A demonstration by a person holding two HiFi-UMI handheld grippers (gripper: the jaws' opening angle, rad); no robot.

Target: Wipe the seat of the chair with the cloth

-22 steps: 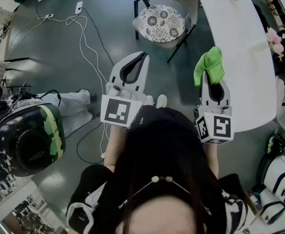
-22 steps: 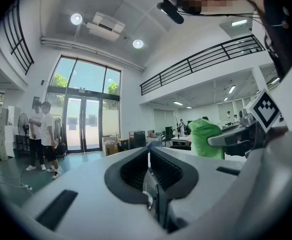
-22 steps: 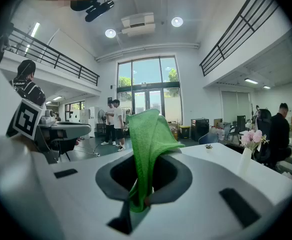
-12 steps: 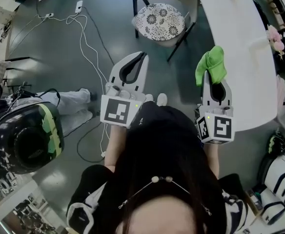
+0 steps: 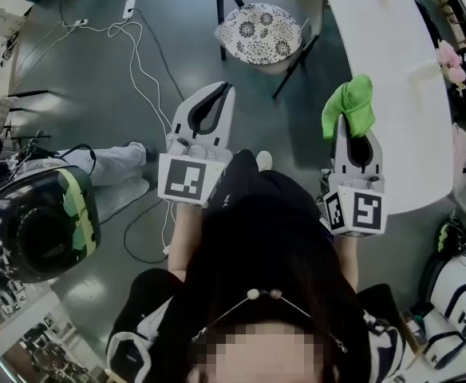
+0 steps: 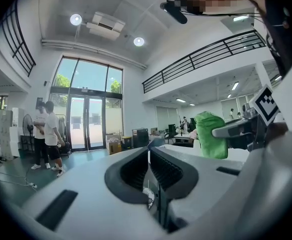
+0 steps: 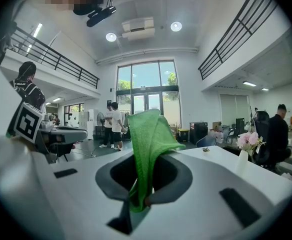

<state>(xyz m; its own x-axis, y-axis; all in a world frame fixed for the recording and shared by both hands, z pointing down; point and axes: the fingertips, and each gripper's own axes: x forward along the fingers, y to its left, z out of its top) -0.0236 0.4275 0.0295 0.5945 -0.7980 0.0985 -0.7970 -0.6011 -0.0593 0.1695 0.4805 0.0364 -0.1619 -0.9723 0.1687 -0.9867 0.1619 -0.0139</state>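
Cloth (image 5: 349, 102) clamped upright between right tongs (image 5: 352, 126).

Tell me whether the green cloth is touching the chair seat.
Apart. The head view shows the cloth clamped in the right gripper, with bare floor between it and the patterned chair seat.

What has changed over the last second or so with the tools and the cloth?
Very little. In the head view, the left tool drifted slightly left, the right tool with its green cloth slightly right. Nothing was grabbed or let go: the right tool stays shut on the cloth, the left shut and empty, the chair untouched.
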